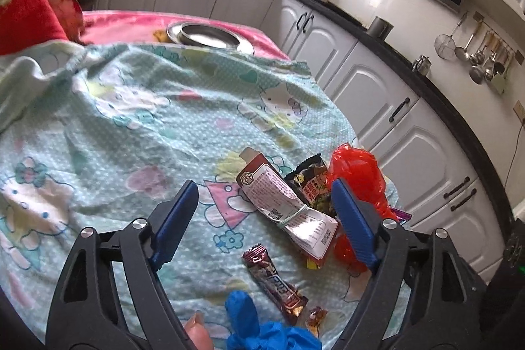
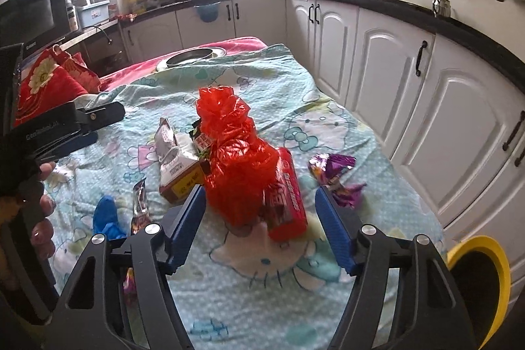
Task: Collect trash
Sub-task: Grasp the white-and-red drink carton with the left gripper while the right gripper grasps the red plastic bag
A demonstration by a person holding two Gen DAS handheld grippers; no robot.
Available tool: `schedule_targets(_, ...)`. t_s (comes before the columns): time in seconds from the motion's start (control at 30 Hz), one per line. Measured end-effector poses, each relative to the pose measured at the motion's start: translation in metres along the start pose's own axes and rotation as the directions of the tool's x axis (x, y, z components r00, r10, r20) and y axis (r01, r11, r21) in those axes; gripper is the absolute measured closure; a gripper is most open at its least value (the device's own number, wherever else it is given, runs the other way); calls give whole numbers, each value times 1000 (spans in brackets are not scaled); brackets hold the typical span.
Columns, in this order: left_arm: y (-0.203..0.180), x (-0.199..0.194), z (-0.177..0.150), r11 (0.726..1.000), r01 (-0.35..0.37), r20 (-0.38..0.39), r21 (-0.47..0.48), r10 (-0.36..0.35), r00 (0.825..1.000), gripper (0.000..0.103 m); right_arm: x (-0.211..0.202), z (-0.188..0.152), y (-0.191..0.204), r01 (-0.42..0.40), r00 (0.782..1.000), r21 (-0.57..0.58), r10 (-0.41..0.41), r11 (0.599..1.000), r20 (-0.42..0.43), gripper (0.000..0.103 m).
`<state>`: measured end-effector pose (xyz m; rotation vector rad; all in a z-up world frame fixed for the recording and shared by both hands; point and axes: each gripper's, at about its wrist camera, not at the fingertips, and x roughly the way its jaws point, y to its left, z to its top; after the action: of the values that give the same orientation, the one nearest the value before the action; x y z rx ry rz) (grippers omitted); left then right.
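- The left gripper (image 1: 265,212) hangs over the cartoon-print cloth (image 1: 131,120) with its blue pads spread wide and nothing pinched between them; a white-and-maroon pouch (image 1: 282,202), cinched with a pale elastic band, lies on the cloth in the gap, clear of both pads as far as the left wrist view shows.
- The right-hand pad of that gripper sits in front of a crumpled red plastic bag (image 1: 357,169); whether they touch cannot be told.
- The right gripper (image 2: 261,212) is also parted and empty, its pads flanking the red plastic bag (image 2: 229,159) and a red snack pack (image 2: 288,195) that leans against it (neither pad presses on either).
- Near the left gripper lie a dark snack wrapper (image 1: 311,182) tucked behind the pouch, a brown candy-bar wrapper (image 1: 275,281) and a crumpled blue glove (image 1: 256,327), all flat on the cloth.
- A purple wrapper (image 2: 334,176) lies apart, to the right of the red pile.
- A yellow-rimmed bin (image 2: 482,281) stands beside the table at the lower right of the right wrist view; its inside is dark and what it holds cannot be seen.
- A metal basin (image 1: 210,36) sits at the far end on the pink cloth (image 1: 124,25), apparently empty (only its shiny floor shows).
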<state>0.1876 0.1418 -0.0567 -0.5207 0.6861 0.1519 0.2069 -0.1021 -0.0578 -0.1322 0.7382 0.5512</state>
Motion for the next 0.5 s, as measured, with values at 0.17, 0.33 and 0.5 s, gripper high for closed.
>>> schedule_targets(0.17, 3, 23, 7, 999, 19, -71, -40, -22, 997, 30, 15, 8, 0, -9, 1000, 9, 9, 1000, -14, 39)
schedule_targets(0.33, 2, 46, 9, 997, 40, -152, -62, -49, 987, 32, 29, 13, 0, -28, 999, 27, 30, 999, -44, 54)
schedule_targets(0.5, -1, 65, 6, 996, 41, -213, -82, -58, 975, 39, 37, 11, 4, -77, 993, 21, 78, 997, -87, 83)
